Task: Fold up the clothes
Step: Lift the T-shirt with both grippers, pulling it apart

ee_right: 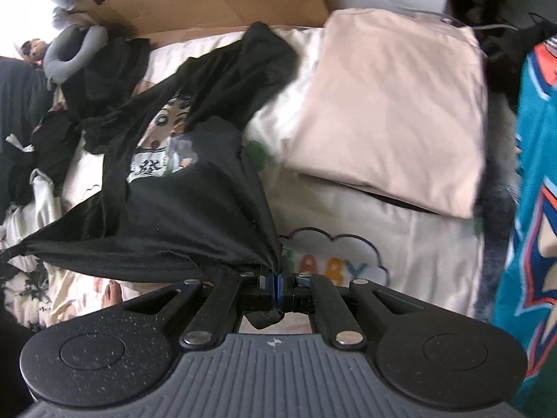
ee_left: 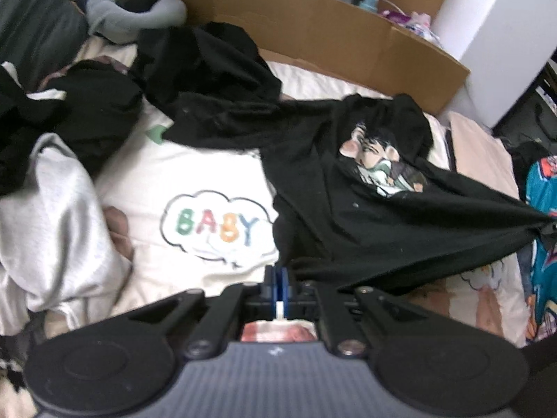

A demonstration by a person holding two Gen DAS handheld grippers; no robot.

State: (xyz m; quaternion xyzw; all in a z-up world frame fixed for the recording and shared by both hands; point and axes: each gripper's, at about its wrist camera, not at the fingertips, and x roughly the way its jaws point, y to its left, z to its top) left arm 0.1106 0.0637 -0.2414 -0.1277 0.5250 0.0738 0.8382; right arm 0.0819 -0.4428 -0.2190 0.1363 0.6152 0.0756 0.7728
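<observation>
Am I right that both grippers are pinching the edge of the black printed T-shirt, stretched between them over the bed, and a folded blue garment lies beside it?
Not quite. The folded garment is pale pink, not blue, as the right wrist view shows. The rest holds: the left gripper and right gripper each pinch the edge of the black printed T-shirt, stretched between them over the bed.

- The word "BABY", in green, pink, orange and blue letters inside a cloud-shaped outline, stands on the cream bed sheet just ahead of the left tongs.
- From the right tongs, only "ABY" shows, just ahead.
- A single Chinese-style character, too blurred to read, stands on the black T-shirt print's white band, ahead-left of the right tongs.
</observation>
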